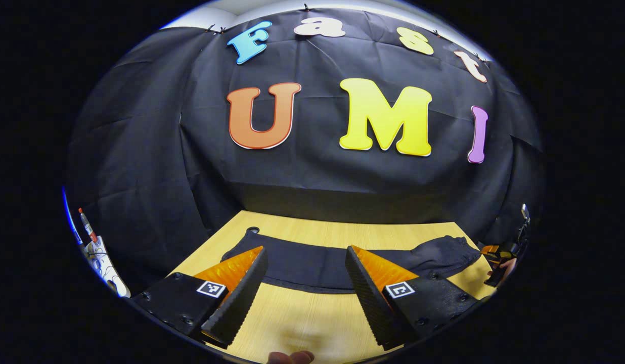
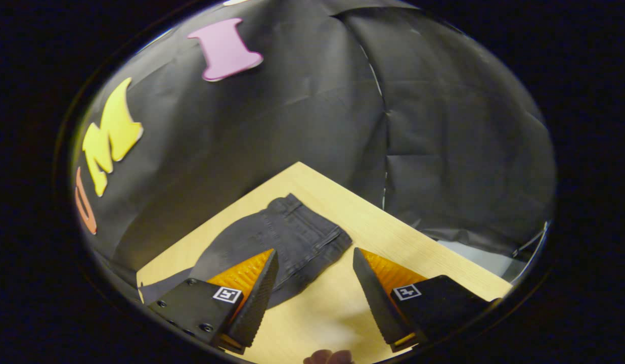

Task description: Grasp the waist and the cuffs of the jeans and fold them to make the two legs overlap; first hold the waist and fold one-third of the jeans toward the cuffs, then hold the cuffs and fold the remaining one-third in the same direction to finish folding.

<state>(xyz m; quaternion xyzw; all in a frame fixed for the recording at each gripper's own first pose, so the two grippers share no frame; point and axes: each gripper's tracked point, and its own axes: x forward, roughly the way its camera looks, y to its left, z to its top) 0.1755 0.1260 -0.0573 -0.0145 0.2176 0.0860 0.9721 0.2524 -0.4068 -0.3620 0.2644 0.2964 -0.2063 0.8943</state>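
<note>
Lengthwise across the pale wooden bench (image 1: 312, 323) lie the dark denim jeans (image 1: 312, 263), just ahead of the wide-open, empty left hand-held gripper (image 1: 305, 283), while the equally wide-open right hand-held gripper (image 2: 315, 283) faces their waist end (image 2: 312, 227).

In the left gripper view the jeans (image 1: 312, 263) are partly hidden behind both fingers of the left hand-held gripper (image 1: 305, 280), and the other hand-held gripper (image 1: 504, 255) at the right rim is too small to read. In the right gripper view the legs run out past a finger (image 2: 252, 298), and the tabletop (image 2: 393, 227) is cut off below.
</note>
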